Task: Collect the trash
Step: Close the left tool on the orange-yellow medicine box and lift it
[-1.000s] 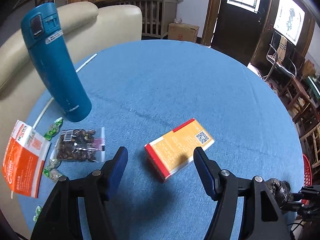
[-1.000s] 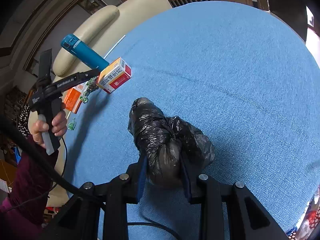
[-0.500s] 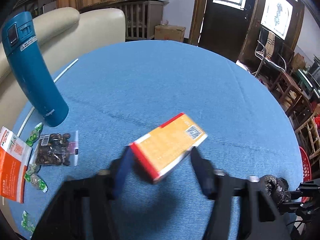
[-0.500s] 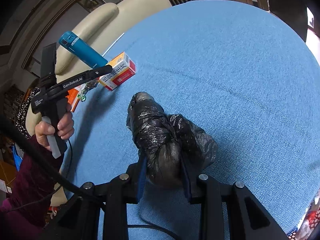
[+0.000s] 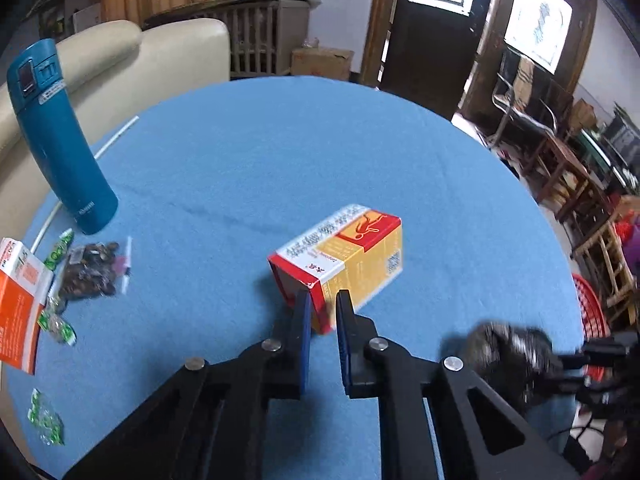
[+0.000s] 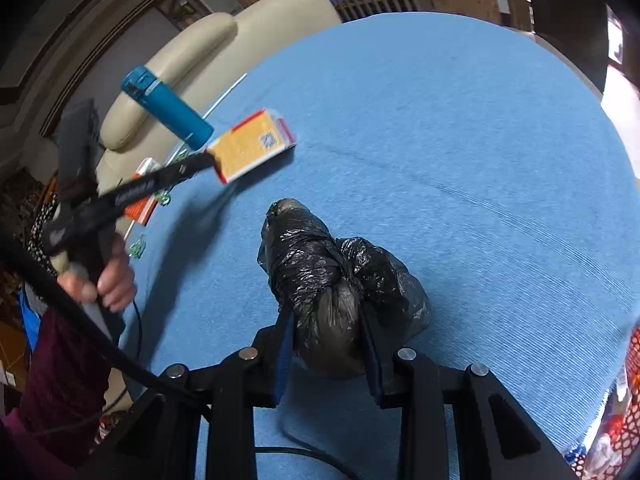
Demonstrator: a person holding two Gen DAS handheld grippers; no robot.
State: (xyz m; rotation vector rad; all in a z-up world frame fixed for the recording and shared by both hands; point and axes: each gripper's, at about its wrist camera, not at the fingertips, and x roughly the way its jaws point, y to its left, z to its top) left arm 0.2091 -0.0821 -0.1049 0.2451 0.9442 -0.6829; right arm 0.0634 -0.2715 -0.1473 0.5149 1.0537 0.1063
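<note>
An orange and red carton (image 5: pixel 352 256) hangs tilted just above the blue round table (image 5: pixel 280 152). My left gripper (image 5: pixel 323 304) is closing its jaws on the carton's near red end, and the pads press it. In the right wrist view the left gripper (image 6: pixel 208 160) holds the carton (image 6: pixel 252 144) clear of the cloth, over its shadow. My right gripper (image 6: pixel 328 332) is shut on a crumpled black plastic bag (image 6: pixel 320 248) that rests on the table. That bag (image 5: pixel 508 344) also shows at the lower right of the left wrist view.
A teal flask (image 5: pixel 60 140) stands at the table's left. Near it lie a clear packet of brown nuts (image 5: pixel 90 272), an orange packet (image 5: pixel 16 300), green candy wrappers (image 5: pixel 56 324) and a white straw (image 5: pixel 116 136). A cream sofa (image 5: pixel 140 52) backs the table; a red basket (image 5: pixel 588 308) sits lower right.
The left jaws went from wide open around the carton to pinching its near end. The carton rose off the cloth and tilted. The right gripper and bag stayed put.
</note>
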